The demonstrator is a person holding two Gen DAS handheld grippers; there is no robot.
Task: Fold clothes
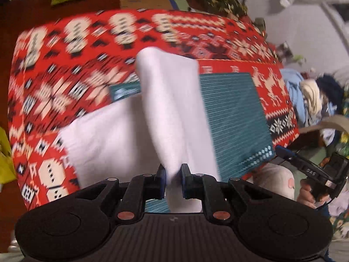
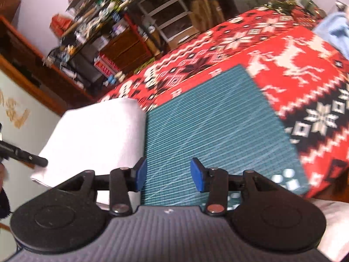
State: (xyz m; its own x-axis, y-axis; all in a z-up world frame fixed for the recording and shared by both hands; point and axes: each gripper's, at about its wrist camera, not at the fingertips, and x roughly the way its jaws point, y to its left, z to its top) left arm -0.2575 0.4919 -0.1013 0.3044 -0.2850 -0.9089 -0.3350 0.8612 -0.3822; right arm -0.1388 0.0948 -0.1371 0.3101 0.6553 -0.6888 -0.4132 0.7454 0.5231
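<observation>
A white cloth (image 1: pixel 165 113) rises in a folded ridge from the teal cutting mat (image 1: pixel 233 118), and my left gripper (image 1: pixel 173 182) is shut on its near edge, lifting it. The rest of the cloth spreads flat to the left (image 1: pixel 104 137). In the right wrist view the same white cloth (image 2: pixel 98 135) lies at the mat's left side, folded over at its far end. My right gripper (image 2: pixel 168 175) hangs open over the teal mat (image 2: pixel 213 126), nothing between its blue pads (image 2: pixel 198 175). The left gripper's finger (image 2: pixel 26 156) shows at the far left.
A red patterned tablecloth (image 1: pixel 72 65) covers the table. A pile of blue and cream clothes (image 1: pixel 305 96) sits off its right edge. A hand holding the right gripper (image 1: pixel 314 174) appears at the right. Shelves and cluttered furniture (image 2: pixel 104 32) stand beyond the table.
</observation>
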